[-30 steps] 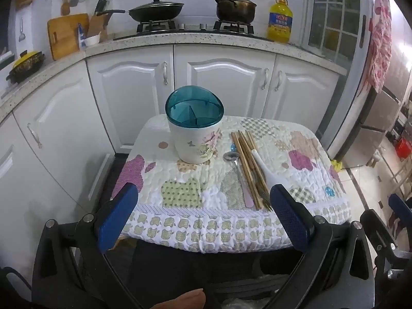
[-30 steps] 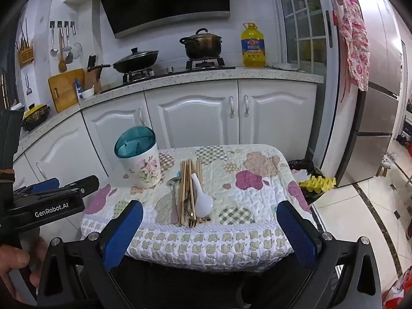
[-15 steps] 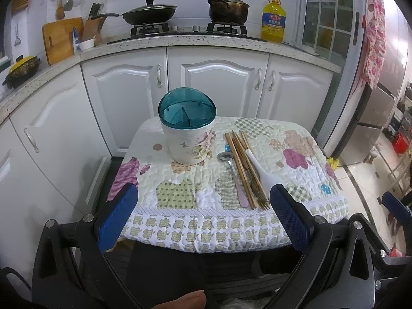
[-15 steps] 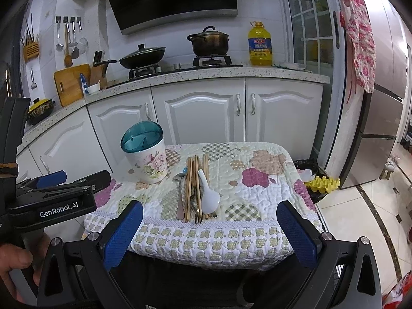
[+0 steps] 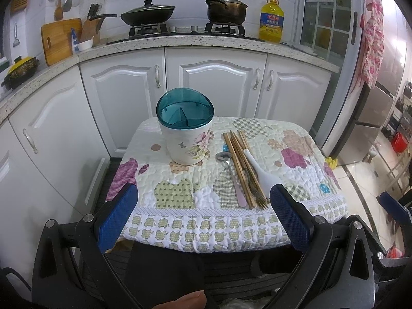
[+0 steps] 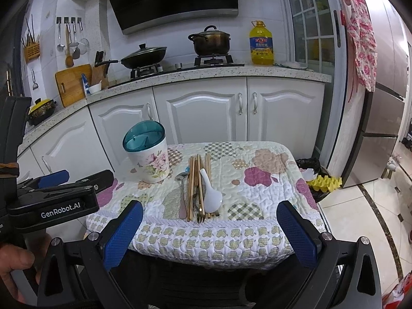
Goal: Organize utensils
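holder beside utensils, right cloth clear

Background: wok and pot on the stove, yellow oil bottle to their right on the counter, cutting board leaning at left. White cabinets below. Fridge far right.
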